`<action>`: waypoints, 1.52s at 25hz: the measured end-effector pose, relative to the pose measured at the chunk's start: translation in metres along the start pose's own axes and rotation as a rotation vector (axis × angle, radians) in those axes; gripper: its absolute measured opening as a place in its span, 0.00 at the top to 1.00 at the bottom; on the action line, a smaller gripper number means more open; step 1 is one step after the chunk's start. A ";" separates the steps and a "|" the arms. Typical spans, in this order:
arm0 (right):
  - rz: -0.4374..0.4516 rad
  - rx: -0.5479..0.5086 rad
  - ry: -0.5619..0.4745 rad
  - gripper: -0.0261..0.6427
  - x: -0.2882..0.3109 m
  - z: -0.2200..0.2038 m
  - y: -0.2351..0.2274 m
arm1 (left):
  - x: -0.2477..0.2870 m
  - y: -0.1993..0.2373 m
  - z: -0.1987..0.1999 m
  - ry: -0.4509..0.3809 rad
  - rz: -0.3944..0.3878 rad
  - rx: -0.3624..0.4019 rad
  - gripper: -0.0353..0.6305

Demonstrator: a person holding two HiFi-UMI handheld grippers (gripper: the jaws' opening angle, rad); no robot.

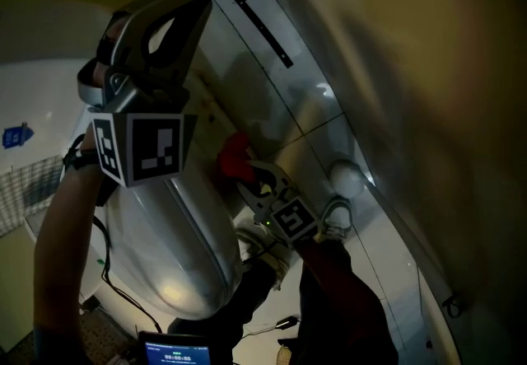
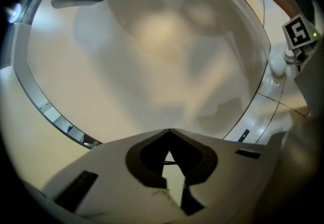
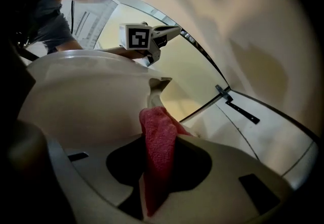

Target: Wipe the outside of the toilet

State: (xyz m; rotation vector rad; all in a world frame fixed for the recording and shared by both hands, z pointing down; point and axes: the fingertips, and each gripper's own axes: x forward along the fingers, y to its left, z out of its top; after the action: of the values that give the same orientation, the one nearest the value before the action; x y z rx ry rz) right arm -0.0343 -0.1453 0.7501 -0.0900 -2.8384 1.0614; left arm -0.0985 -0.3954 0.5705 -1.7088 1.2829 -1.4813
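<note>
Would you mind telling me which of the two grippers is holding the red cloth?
The right gripper: its jaws are clamped on the red cloth beside the toilet, while the left gripper is shut with nothing between its jaws.

Floor is dim, visible only at bottom-left, with a textured surface. Toilet stands on it. Black cable trails down beside the toilet base; can't tell if it touches the floor.
</note>
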 end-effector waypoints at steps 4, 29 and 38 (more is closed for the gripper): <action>-0.003 0.025 0.083 0.83 -0.024 -0.030 0.011 | 0.002 0.000 0.004 -0.006 0.002 -0.040 0.93; -0.166 -0.391 -0.136 0.83 -0.039 0.387 0.205 | -0.232 0.192 0.051 0.122 0.239 -0.779 0.93; -0.378 -0.408 -0.263 0.83 -0.070 0.386 0.306 | -0.343 0.181 0.084 -0.023 0.124 -0.820 0.93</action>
State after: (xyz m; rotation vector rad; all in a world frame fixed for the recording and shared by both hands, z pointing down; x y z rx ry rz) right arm -0.0076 -0.1724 0.2539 0.5680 -3.0777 0.4397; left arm -0.0560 -0.1768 0.2423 -2.0439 2.1231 -0.8935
